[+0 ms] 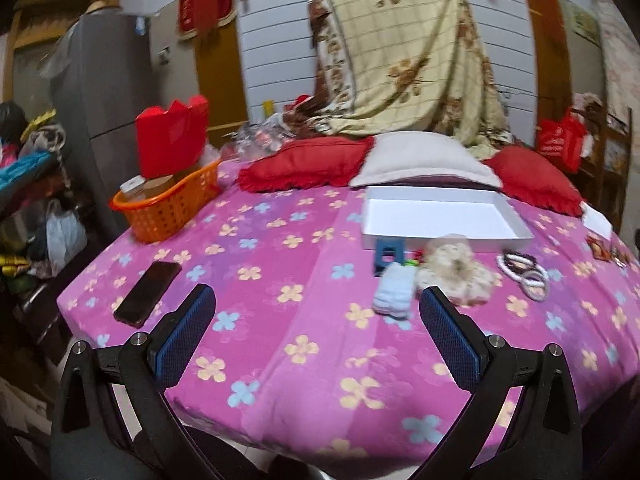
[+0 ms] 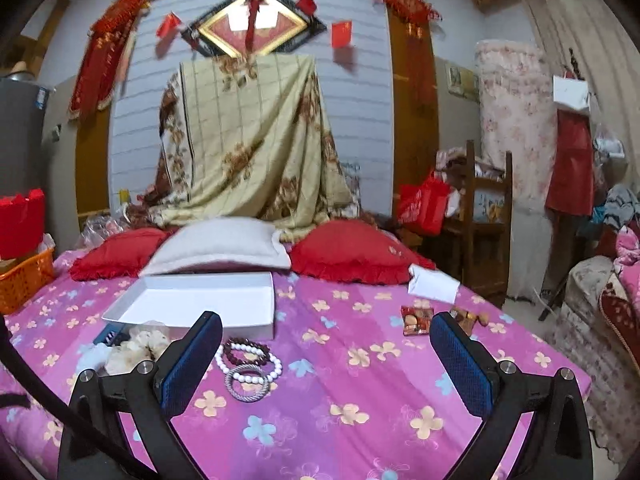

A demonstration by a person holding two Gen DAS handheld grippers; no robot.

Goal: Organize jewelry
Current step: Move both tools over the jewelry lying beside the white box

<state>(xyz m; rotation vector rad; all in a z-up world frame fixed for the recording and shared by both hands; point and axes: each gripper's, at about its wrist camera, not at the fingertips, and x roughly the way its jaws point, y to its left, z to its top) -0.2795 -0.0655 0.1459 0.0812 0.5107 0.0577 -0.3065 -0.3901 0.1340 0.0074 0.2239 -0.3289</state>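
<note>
A pile of bead bracelets (image 2: 248, 364), white, dark red and silver, lies on the pink flowered bedspread (image 2: 360, 380); it also shows in the left wrist view (image 1: 523, 270). An open white box (image 2: 200, 304) sits behind it, seen too in the left wrist view (image 1: 440, 218). A cream scrunchie (image 1: 456, 270), a pale blue scrunchie (image 1: 394, 294) and a blue clip (image 1: 385, 254) lie in front of the box. My right gripper (image 2: 326, 328) is open and empty, just right of the bracelets. My left gripper (image 1: 316, 300) is open and empty, left of the blue scrunchie.
A black phone (image 1: 148, 292) lies at the left of the bed, an orange basket (image 1: 168, 208) behind it. Red and grey pillows (image 2: 220, 246) line the back. Small snack packets (image 2: 418, 320) and a white paper bag (image 2: 434, 284) lie right.
</note>
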